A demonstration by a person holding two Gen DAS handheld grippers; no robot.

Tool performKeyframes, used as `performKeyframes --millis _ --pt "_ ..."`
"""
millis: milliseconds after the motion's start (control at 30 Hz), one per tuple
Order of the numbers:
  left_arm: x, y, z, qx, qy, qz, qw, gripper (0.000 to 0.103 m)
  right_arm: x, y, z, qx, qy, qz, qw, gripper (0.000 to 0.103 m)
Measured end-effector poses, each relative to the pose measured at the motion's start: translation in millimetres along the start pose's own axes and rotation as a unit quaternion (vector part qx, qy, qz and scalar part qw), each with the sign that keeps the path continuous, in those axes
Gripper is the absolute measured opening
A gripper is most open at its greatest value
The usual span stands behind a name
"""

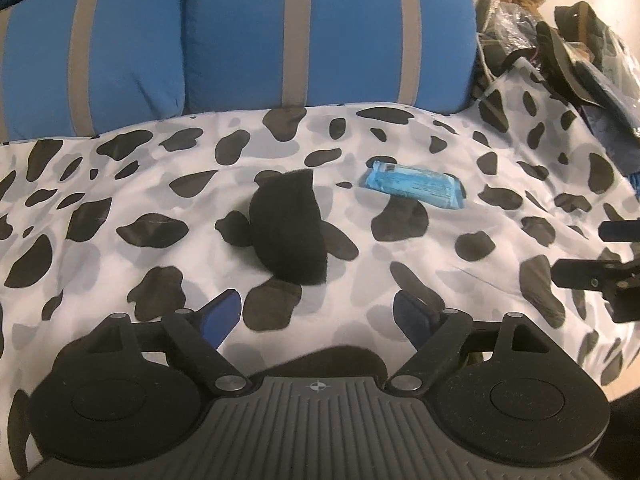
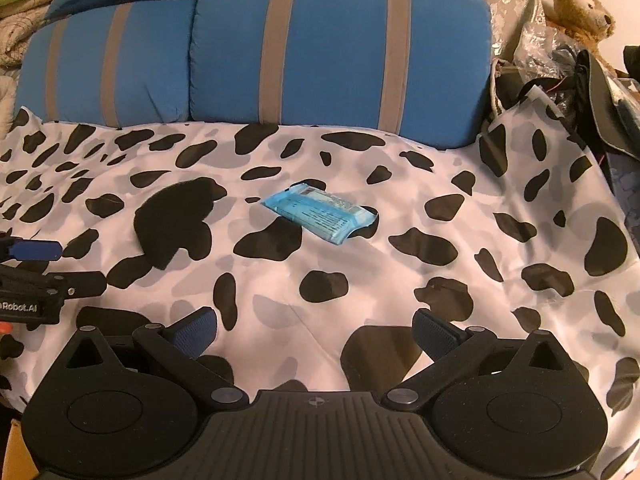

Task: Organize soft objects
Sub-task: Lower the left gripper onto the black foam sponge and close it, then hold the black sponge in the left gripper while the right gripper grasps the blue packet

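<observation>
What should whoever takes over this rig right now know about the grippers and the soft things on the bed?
Left gripper: open, empty, aimed at the black plush just ahead.
Right gripper: open, empty, over the spotted cover.
Blue soft pack lies flat to the plush's right, apart from it.
Blue striped pillows sit along the back; brown teddy bear off to the right.
Done: nothing picked up yet.
Left: plush and pack both still need placing.

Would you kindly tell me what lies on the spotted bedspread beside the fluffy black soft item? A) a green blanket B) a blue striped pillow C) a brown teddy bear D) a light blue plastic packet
D: a light blue plastic packet lies flat on the black-and-white spotted bedspread, just right of the fluffy black soft item.
</observation>
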State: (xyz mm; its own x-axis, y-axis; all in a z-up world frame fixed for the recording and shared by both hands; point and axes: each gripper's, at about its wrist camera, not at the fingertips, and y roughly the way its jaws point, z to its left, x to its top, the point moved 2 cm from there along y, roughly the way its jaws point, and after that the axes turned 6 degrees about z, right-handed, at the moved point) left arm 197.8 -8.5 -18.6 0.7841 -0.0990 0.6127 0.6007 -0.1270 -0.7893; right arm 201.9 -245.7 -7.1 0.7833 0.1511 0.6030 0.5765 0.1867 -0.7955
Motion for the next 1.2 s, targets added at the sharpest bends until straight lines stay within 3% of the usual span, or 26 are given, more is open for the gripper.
performKeyframes --millis 400,667,1000,1067,1100,1200 --pt "29.3 45.6 7.1 0.008 -0.011 0.017 0.9998 0.084 4.6 12.8 2.2 0.007 -0.004 0.04 0.999 0.103" --pt "51.3 83.2 18.2 0.007 -0.043 0.043 0.9981 0.084 6.4 16.0 -5.4 0.017 0.014 0.052 0.998 0.103" --pt "64.7 123.5 24.0 0.005 -0.076 0.073 0.9944 0.083 14.0 12.8 -17.0 0.019 0.055 0.044 0.997 0.103" --pt "65.1 126.0 24.7 0.004 -0.08 0.074 0.9941 0.074 14.8 12.6 -16.4 0.023 0.057 0.044 0.997 0.103" --pt "64.9 127.1 24.9 0.005 -0.079 0.076 0.9939 0.062 14.9 12.7 -15.5 0.024 0.056 0.044 0.997 0.103" --pt "65.5 126.7 23.4 0.002 -0.07 0.081 0.9942 0.06 15.8 13.2 -12.1 0.024 0.051 0.046 0.997 0.103"
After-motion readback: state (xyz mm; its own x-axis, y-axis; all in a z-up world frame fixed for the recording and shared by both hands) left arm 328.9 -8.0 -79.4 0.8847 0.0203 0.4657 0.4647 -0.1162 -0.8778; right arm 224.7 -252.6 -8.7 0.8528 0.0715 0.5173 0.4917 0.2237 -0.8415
